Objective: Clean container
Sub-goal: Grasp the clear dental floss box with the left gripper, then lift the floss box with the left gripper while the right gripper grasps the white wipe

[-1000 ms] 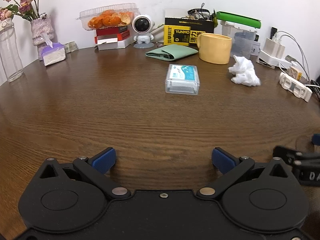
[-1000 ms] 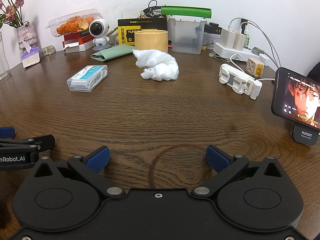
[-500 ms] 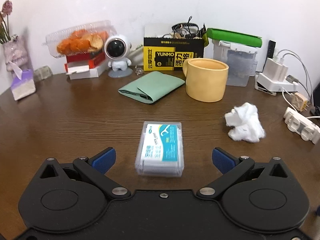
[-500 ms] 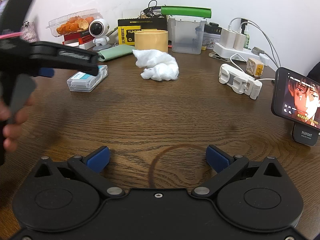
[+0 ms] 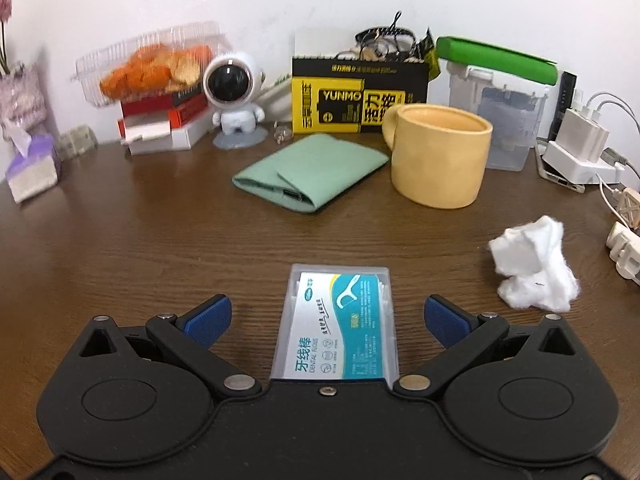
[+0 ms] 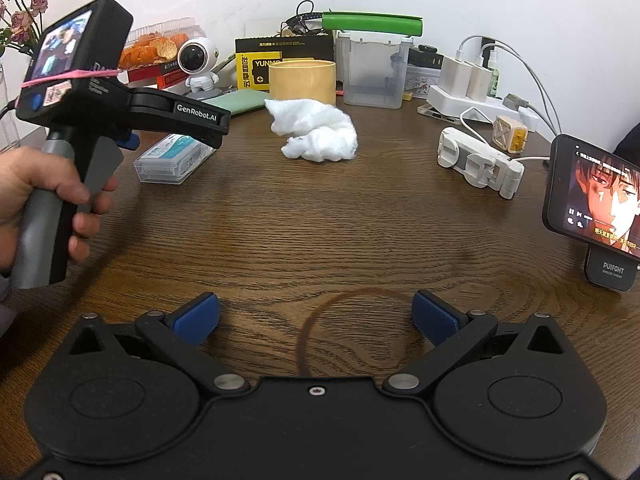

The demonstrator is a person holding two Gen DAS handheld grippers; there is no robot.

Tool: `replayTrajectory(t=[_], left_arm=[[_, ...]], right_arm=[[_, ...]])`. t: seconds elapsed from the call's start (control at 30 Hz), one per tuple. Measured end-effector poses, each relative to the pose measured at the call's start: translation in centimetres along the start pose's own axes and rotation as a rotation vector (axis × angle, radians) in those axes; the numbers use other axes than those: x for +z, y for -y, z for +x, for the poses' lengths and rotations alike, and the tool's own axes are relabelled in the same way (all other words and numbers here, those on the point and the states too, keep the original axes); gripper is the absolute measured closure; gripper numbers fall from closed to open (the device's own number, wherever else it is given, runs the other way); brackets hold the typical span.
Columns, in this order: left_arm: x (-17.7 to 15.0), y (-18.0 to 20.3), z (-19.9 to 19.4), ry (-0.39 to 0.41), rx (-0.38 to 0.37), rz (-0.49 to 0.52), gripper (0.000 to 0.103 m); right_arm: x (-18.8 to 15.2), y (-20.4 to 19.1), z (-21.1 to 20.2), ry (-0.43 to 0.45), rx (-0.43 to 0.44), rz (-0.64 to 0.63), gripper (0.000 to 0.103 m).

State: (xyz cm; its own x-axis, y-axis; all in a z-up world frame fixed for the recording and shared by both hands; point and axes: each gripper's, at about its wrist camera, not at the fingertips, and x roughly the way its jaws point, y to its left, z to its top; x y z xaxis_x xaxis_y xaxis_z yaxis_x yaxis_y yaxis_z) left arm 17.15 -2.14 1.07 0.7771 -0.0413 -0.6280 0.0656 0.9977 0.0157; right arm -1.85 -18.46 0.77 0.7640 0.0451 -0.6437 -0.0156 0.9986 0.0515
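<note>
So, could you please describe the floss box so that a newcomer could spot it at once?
On the brown wooden table, look in front of the yellow mug and green pouch. The floss box lies flat between the open left gripper fingers: the only clear plastic case with a white-and-teal label.

Your right hand-held gripper (image 6: 316,318) hovers low over the brown wooden surface (image 6: 320,220), its blue-padded fingers (image 6: 198,316) spread wide with only a dark ring stain (image 6: 340,320) between them. At left, your hand (image 6: 44,196) grips the left hand-held gripper (image 6: 176,132), poised over a clear plastic floss-pick box (image 6: 172,158). A white cotton wad (image 6: 316,130) lies mid-surface before a yellow mug (image 6: 302,82). At right, a phone (image 6: 596,194) on a stand plays a video.
</note>
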Motion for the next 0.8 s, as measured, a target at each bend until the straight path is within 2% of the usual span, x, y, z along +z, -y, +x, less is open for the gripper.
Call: replayTrajectory(t=[0.27, 0.4, 0.47, 0.53, 0.57, 0.73, 0.8], left_arm=[[0.2, -0.5, -0.2, 0.013, 0.035, 0.029, 0.000], [-0.1, -0.5, -0.4, 0.001, 0.020, 0.039, 0.000], [-0.3, -0.4, -0.2, -0.006, 0.031, 0.044, 0.010], [-0.3, -0.5, -0.1, -0.013, 0.017, 0.027, 0.037], [-0.3, -0.7, -0.1, -0.010, 0.011, 0.009, 0.041], [-0.3, -1.0, 0.0, -0.004, 0.013, -0.004, 0.042], [-0.4, -1.0, -0.2, 0.000, 0.003, 0.002, 0.046]], right_arm=[[0.1, -0.1, 0.0, 0.000, -0.004, 0.003, 0.000], [0.0, -0.1, 0.0, 0.000, -0.005, 0.003, 0.000], [0.0, -0.1, 0.1, 0.000, -0.005, 0.004, 0.000], [0.1, -0.1, 0.1, 0.000, -0.006, 0.004, 0.000], [0.1, -0.1, 0.1, 0.000, -0.006, 0.004, 0.000], [0.0, -0.1, 0.1, 0.001, -0.006, 0.004, 0.000], [0.0, -0.1, 0.1, 0.001, -0.007, 0.004, 0.000]])
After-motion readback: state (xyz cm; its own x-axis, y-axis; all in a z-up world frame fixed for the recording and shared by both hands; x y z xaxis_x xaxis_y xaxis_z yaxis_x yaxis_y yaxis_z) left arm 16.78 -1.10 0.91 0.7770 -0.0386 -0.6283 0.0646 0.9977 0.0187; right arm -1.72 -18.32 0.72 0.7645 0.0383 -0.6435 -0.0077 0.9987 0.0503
